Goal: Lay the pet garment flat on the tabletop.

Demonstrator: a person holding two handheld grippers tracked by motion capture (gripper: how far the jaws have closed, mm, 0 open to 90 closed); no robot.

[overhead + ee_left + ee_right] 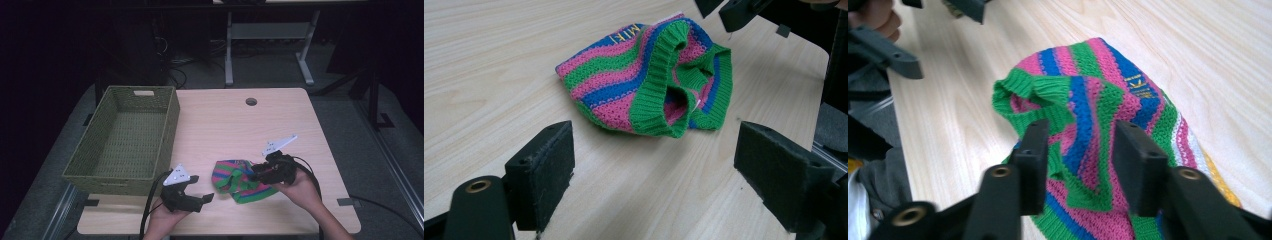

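A knitted hat point(240, 181) with pink, green and blue stripes lies crumpled on the wooden table point(280, 125), near its front edge. In the left gripper view the hat point(649, 80) rests flat, its green ribbed opening facing the camera. My left gripper point(201, 189) hovers left of the hat, open point(659, 165), with bare table between its jaws. My right gripper point(260, 172) sits at the hat's right edge. Its jaws point(1083, 160) stand partly apart just over the hat point(1098, 100), and I see no pad pressing the fabric. Its jaw tips point(736, 12) show beyond the hat.
A green woven basket point(170, 120) stands empty on the table's left side. A round cable hole point(251, 101) sits near the far edge. Another desk's legs point(229, 50) stand on the floor beyond.
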